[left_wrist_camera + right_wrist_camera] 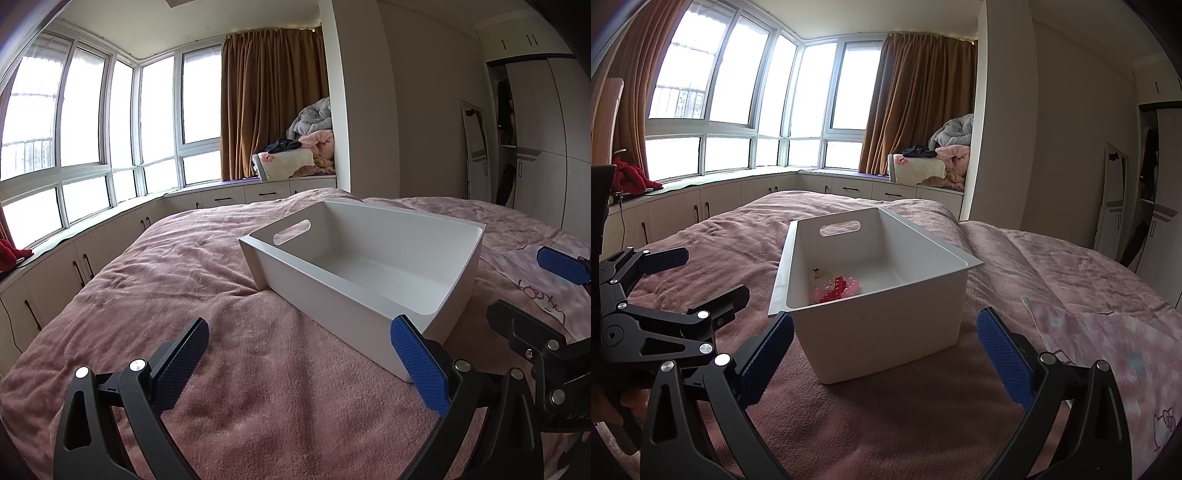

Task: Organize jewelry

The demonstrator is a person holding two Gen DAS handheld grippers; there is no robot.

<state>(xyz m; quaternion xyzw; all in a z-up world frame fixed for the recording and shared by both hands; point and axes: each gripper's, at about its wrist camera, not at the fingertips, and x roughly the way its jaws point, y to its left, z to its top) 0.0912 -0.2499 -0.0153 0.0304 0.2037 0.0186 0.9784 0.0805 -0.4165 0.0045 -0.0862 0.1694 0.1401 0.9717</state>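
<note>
Both tools spread wide, empty: left tool (299,363), right tool (886,354).

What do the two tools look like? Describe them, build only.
Both match: the left tool and the right tool have black angular linkage frames with triangular cutouts, silver round pivot bolts, and flat blue pads with fine gridded texture. No cables or sleeves show.

White plastic bin (369,266), handle slot in its far end wall: on the pink bedspread (184,295), ahead of the spread jaws of the left gripper (301,363), near corner touching the right-hand pad. Right gripper (546,299): beyond that pad, fingers apart.
</note>
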